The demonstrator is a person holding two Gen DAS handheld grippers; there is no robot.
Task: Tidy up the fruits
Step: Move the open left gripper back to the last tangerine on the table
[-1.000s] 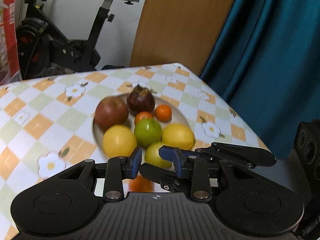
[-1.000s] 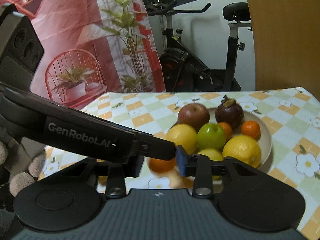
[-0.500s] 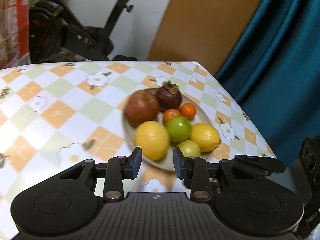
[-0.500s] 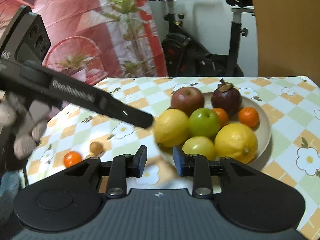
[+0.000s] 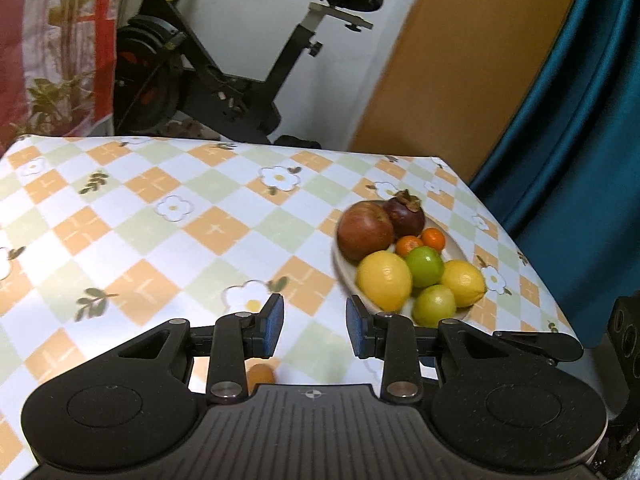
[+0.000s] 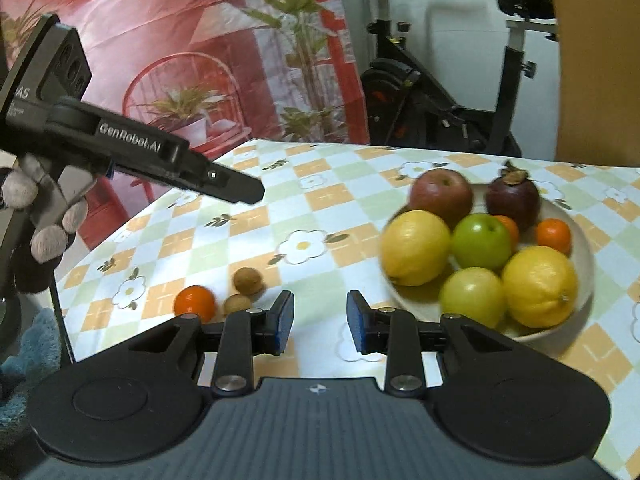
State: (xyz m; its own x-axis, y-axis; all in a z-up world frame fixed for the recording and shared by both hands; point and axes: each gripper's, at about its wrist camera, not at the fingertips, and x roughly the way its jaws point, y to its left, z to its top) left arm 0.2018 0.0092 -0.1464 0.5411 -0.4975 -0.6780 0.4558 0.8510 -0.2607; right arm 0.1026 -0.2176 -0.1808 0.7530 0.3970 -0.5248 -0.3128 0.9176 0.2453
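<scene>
— Three fruits are left loose, as we read it; all the rest sit heaped on the plate (image 6: 583, 240) at the right side of the checked table (image 5: 120, 240).

— So we are between picks. What is already in?

— By size: a red apple (image 6: 440, 192), two lemons (image 6: 414, 248), a green apple (image 6: 482, 240) and a paler one (image 6: 472, 298), a mangosteen (image 6: 512, 196), two small mandarins (image 6: 554, 236).

— And outside?

— One mandarin (image 6: 195, 303) near the table's left edge, with two small brown fruits (image 6: 248, 280) just beside it, possibly longans; we cannot tell for sure.

— Then our next move is probably a reach for one of those. Which gripper?

— The left gripper (image 5: 314, 326) seems better placed: seen from the right wrist it hangs above that corner, gripped by a gloved hand (image 6: 40, 216), pointing down and across. Its jaws stand a little apart and hold nothing.

— And the right gripper (image 6: 320, 322)?

— Low over the table just in front of the plate, tilted downward, jaws drawn to a narrow gap, nothing between the pads either.

— For the mandarin we would need to widen the jaws first, then come down around it. Round fruit may roll off the edge if nudged.
</scene>
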